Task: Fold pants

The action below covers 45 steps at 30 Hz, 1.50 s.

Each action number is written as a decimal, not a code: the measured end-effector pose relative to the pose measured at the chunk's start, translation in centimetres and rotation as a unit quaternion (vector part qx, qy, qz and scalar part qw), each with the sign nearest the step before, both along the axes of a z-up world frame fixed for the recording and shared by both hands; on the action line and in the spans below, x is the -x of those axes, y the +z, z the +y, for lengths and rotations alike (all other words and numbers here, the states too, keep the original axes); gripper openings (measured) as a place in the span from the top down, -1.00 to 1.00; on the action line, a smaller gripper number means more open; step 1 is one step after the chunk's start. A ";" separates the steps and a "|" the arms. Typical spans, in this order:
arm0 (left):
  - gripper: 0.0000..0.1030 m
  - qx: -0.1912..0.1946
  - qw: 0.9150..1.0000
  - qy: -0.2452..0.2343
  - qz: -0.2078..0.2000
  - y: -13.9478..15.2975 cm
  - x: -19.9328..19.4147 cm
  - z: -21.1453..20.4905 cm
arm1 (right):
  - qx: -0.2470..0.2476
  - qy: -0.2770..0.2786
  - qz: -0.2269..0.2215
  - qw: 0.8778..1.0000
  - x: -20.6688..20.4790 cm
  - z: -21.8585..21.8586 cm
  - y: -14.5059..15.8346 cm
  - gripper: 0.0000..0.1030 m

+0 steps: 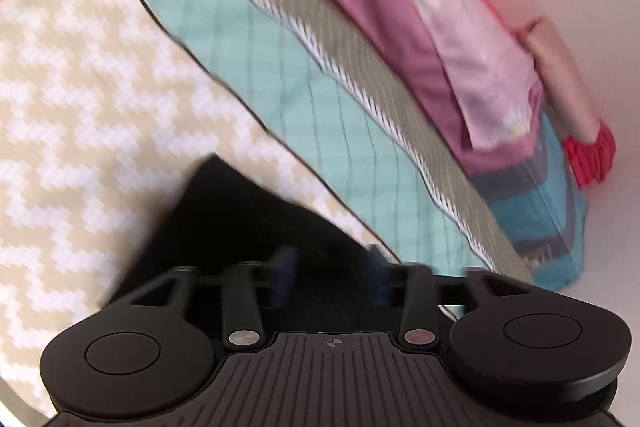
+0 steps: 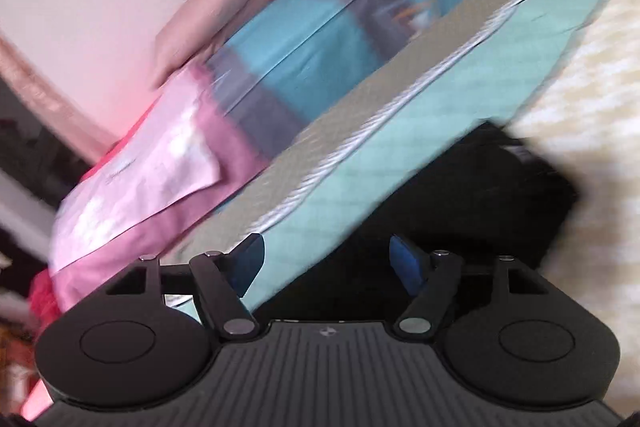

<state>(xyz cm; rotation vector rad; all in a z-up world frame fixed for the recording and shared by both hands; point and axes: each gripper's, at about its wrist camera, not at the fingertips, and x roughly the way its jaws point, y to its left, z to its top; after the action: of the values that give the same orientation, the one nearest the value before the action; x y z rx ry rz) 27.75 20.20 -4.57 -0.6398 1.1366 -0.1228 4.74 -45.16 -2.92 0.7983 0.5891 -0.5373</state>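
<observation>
Right now the black pants (image 1: pixel 240 223) lie on a cream zigzag bedspread (image 1: pixel 80 87), just ahead of the left claw (image 1: pixel 330 267) and spreading up to its left; in the right wrist view the pants (image 2: pixel 480 195) sit ahead of the right claw (image 2: pixel 326 263) and off to its right. They look like a dark, flat, featureless heap with one corner pointing away from the left claw; blur hides their long axis. Both claws stand released, blue pads apart, nothing pinched; the right one's jaws are spread wide. Beyond the pants runs a mint quilted blanket (image 1: pixel 280 79), then a purple pillow (image 1: pixel 380 7).
</observation>
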 end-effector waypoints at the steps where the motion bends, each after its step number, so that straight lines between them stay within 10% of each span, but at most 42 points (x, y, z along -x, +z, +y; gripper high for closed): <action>1: -1.00 -0.028 0.999 0.011 -0.010 0.4 0.4 0.0 | 0.015 -0.022 -0.005 1.000 1.6 0.0 0.2 -0.43; 8: -1.00 -0.086 0.995 0.033 -0.032 1.1 3.7 -0.1 | 0.045 -0.092 0.036 0.994 8.9 1.0 -0.9 -0.41; 18: -1.00 -0.122 0.991 -0.043 -0.014 -0.4 5.2 -5.8 | -0.016 -0.100 0.035 0.994 4.8 -0.6 -3.3 -0.08; 21: -1.00 -0.142 0.987 -0.071 -0.006 -1.3 5.2 -7.0 | -0.001 -0.091 0.045 0.995 4.3 -0.8 -2.4 0.77; 29: -1.00 -0.143 0.987 -0.077 0.008 -2.3 5.5 -6.5 | -0.014 -0.127 0.088 0.988 6.2 -1.3 -2.3 0.53; 33: -1.00 -0.152 0.984 -0.087 -0.013 -1.0 6.7 -6.2 | 0.125 -0.081 0.097 0.984 4.2 3.6 1.5 -0.02; 35: -1.00 -0.166 0.982 -0.087 -0.021 -0.6 7.4 -5.8 | 0.182 0.041 0.085 0.979 1.1 8.4 2.8 -0.18; 37: -1.00 -0.169 0.982 -0.080 -0.023 -0.6 8.1 -5.1 | 0.202 0.201 0.072 0.956 -2.6 14.1 3.1 -0.31; 40: -1.00 -0.170 0.983 -0.067 -0.020 -0.7 9.4 -4.0 | 0.195 0.411 0.026 0.890 -7.4 23.7 3.0 -0.32; 45: -1.00 -0.175 0.983 -0.050 -0.018 -0.7 12.0 -1.9 | 0.223 0.588 -0.035 0.777 -14.4 38.4 2.0 -0.30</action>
<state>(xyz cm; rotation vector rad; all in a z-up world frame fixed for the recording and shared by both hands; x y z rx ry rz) 15.78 18.28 -5.27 -0.2680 1.1223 -0.0178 19.15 -6.76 -0.97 -0.1021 0.7300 0.5177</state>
